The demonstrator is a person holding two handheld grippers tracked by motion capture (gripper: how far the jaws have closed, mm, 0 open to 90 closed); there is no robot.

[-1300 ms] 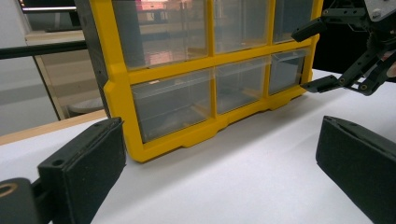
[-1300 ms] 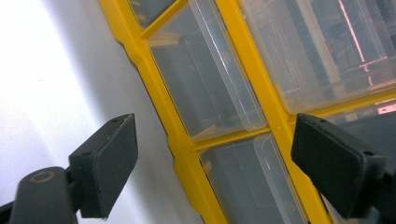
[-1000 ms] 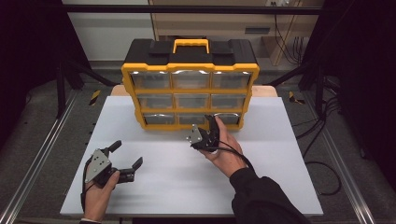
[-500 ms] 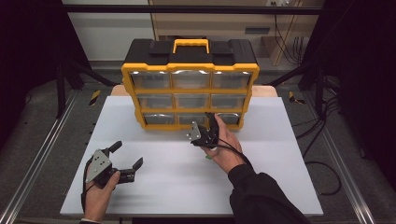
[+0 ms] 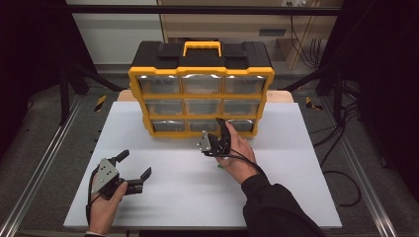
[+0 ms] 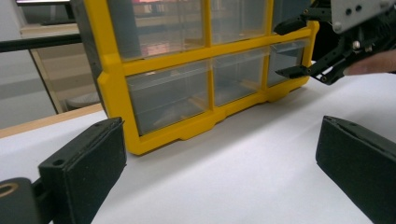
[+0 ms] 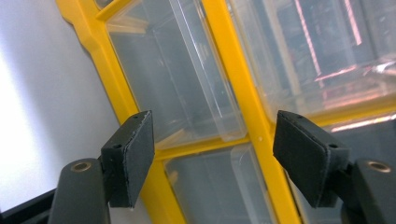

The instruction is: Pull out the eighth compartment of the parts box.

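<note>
A yellow-framed organizer (image 5: 201,94) with a black top and clear drawers stands at the back of the white table. My right gripper (image 5: 221,129) is held just in front of its bottom row, close to the right-hand drawer (image 5: 242,125). In the right gripper view the jaws (image 7: 212,135) stand apart before the yellow frame (image 7: 233,84); they have just been closing, with nothing between the pads. My left gripper (image 5: 136,163) rests open at the front left, empty. In the left gripper view (image 6: 219,144) it faces the organizer (image 6: 159,60) and the right gripper (image 6: 299,46).
The white tabletop (image 5: 197,197) stretches in front of the organizer. Metal rails (image 5: 39,168) run along both sides of the table. Cables (image 5: 346,182) lie on the floor at the right. Dark frame posts stand behind on both sides.
My right gripper has edged slightly toward the organizer's bottom row. The left hand and its gripper have stayed where they were.
</note>
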